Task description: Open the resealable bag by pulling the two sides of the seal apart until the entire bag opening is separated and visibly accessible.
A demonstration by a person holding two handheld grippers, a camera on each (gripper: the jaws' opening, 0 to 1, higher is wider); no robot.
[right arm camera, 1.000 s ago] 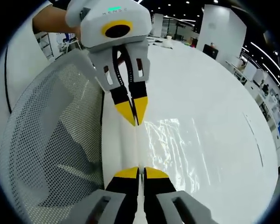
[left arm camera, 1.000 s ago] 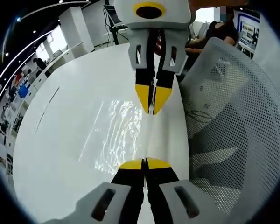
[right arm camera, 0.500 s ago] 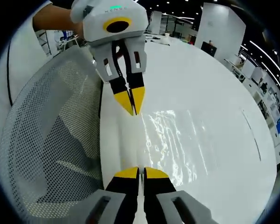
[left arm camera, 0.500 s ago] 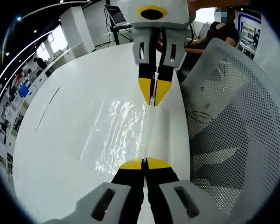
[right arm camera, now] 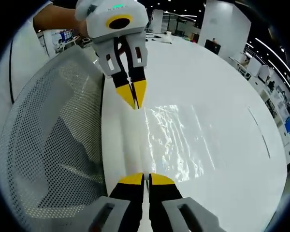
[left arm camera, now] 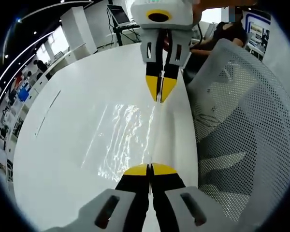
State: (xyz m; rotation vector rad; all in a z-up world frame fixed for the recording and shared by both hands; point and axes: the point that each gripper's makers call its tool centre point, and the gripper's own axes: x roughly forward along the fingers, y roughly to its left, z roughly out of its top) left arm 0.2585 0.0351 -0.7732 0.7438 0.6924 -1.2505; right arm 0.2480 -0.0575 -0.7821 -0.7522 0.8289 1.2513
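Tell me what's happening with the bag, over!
Left gripper shut on bag edge. Right gripper shut on the opposite edge. Bag's top stretched taut between them over the white table. Mesh chair close alongside.

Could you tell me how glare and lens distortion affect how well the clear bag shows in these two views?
Left gripper view: ceiling light glints in wrinkled streaks on the bag, which otherwise melts into the white table; fisheye bends the table edge. Right gripper view: the same glare marks the bag, and the chair mesh bulges at the rim. Both views are sharp.
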